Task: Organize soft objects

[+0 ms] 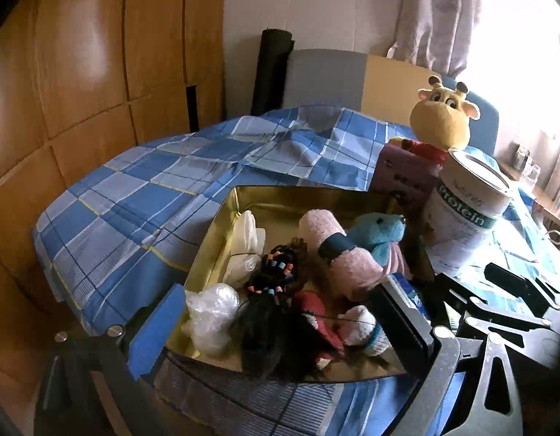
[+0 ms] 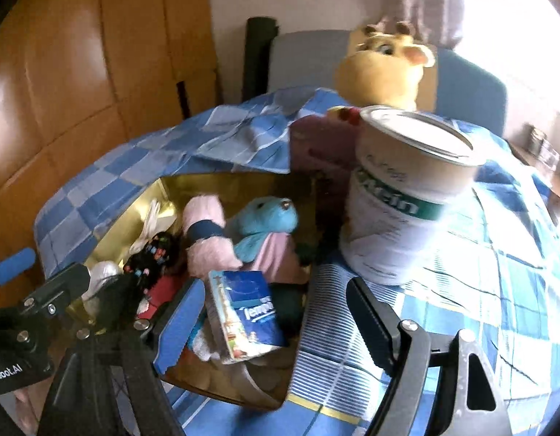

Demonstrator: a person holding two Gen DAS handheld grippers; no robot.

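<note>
Soft objects fill a gold-lined rectangular metal tin [image 1: 221, 225] that sits on a bed covered with a blue-and-white checked sheet [image 1: 141, 196]. Inside the tin lie a rolled pink towel with a dark blue band [image 1: 338, 250], a turquoise plush animal in a pink garment [image 1: 379, 232], a folded white cloth [image 1: 247, 239] against the far left wall, a crumpled clear plastic bag [image 1: 214, 309], a dark hairpiece strung with coloured beads [image 1: 276, 272], a red fabric piece [image 1: 316, 309] and a small pink-and-white sock-like bundle [image 1: 359, 327].

In the right wrist view, a blue paper-tissue packet [image 2: 247, 312] leans at the tin's near edge, in the gap between the right hand-held gripper's [image 2: 269, 319] fingers; the blue-padded finger [image 2: 178, 323] stands just left of it and the black finger [image 2: 370, 319] is well off to its right, so the jaws are spread and nothing is pinched. The view is slightly blurred.

The left hand-held gripper [image 1: 280, 327] hovers over the near end of the tin with its jaws also spread wide, the blue pad [image 1: 156, 327] outside the left wall and the dark finger [image 1: 403, 323] over the right side, gripping nothing.

Beside the tin on the right stand a white cylindrical protein can with a green band [image 1: 468, 203] and a pink box [image 1: 403, 170]. A yellow giraffe plush in a red top [image 1: 443, 116] sits behind them.
</note>
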